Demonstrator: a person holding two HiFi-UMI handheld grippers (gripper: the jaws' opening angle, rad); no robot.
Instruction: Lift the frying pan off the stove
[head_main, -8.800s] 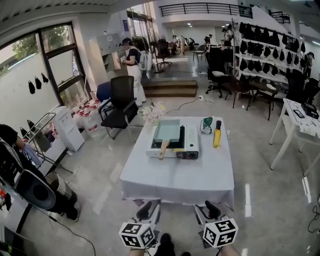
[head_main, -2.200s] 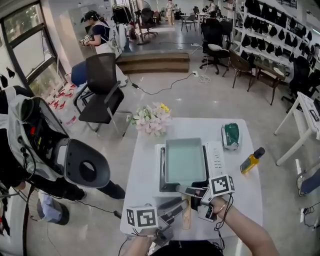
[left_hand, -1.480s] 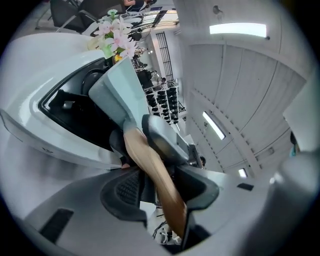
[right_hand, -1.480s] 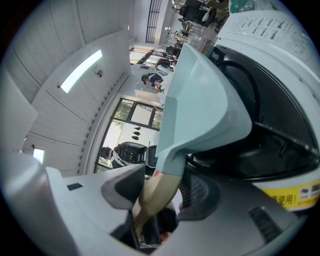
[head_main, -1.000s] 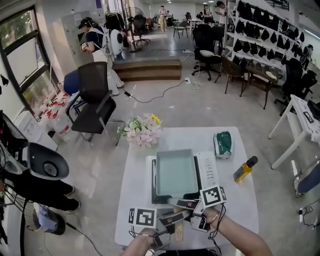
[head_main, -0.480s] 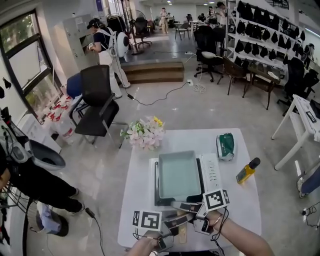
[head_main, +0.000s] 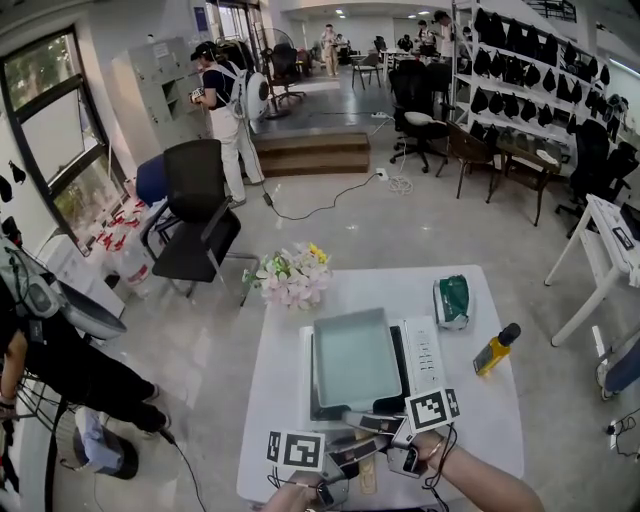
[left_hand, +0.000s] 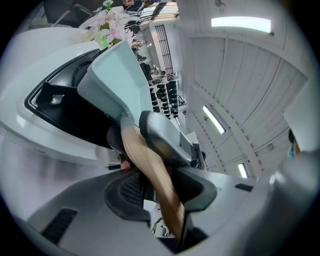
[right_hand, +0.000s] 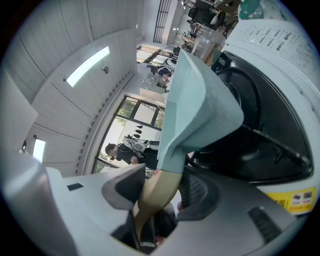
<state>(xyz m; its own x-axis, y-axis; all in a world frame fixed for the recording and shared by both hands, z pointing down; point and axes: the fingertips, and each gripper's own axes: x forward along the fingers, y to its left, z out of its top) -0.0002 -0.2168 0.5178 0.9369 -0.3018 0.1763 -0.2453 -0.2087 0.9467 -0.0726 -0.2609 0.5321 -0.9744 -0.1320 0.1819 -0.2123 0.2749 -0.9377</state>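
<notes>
Table (head_main: 280, 400): white-covered; carries the stove, flowers, bag and bottle.
Chair (head_main: 198, 210): black office chair on the floor, beyond the table's far left corner, apart from it.
Stove (head_main: 426, 352): white single-burner unit at mid-table, control strip on its right side, black burner well on its left.
Pan (head_main: 355, 358): pale green, rectangular, over the burner well. Both gripper views show its underside tilted up, with open space between it and the burner.
Flowers (head_main: 292, 277): pink-and-white bunch at the table's far left edge, just beyond the stove.
Left claw (left_hand: 160, 185): pinching the wooden handle (left_hand: 147, 165) towards its free end; a pad bears on each side of the handle.
Right claw (right_hand: 162, 192): pinching the same handle close to the pan body, pads against the wood on both sides. In the head view it lies ahead of the left claw.
Bag (head_main: 452, 298): green and white, near the far right corner, beside the stove.
Bottle (head_main: 495, 348): yellow with a dark cap, lying tilted near the right edge, apart from the stove.
</notes>
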